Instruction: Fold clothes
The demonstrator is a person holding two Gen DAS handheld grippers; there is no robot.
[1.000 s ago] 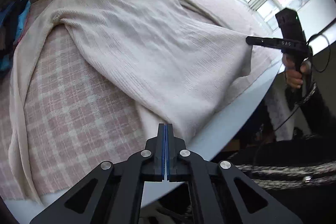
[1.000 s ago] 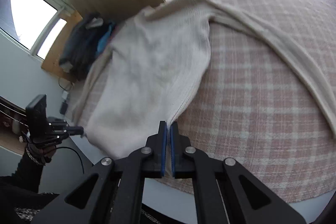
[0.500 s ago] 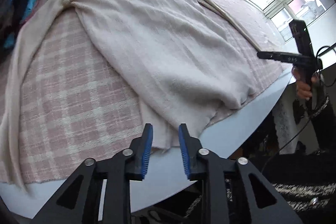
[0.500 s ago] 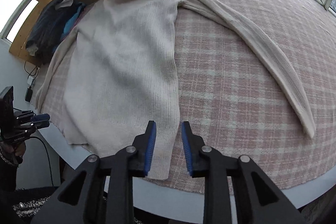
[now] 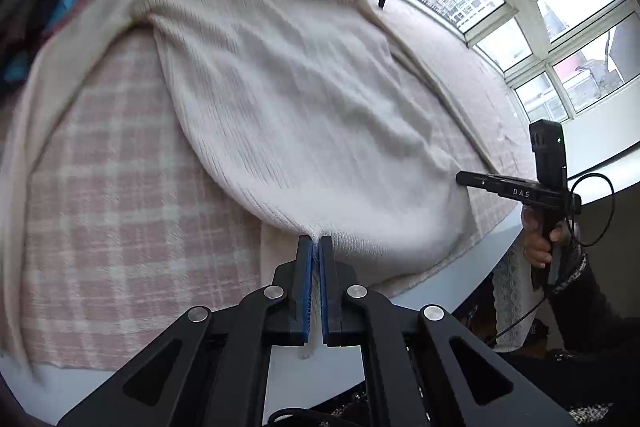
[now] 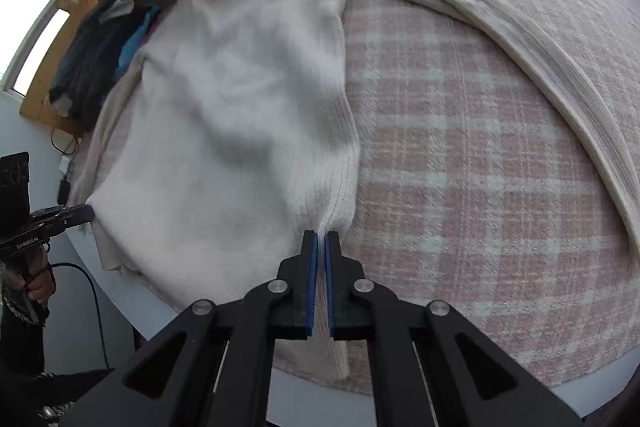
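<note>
Both grippers, left (image 5: 315, 241) and right (image 6: 321, 237), pinch the hem of a cream sweater (image 5: 288, 99) spread toward twelve o'clock across a pink plaid tablecloth (image 6: 460, 167).

Sweater (image 5: 304, 107) spread on tablecloth (image 5: 120, 187); clothes pile (image 6: 96, 59) behind, left; sleeve (image 6: 520, 59) stretched right.
</note>
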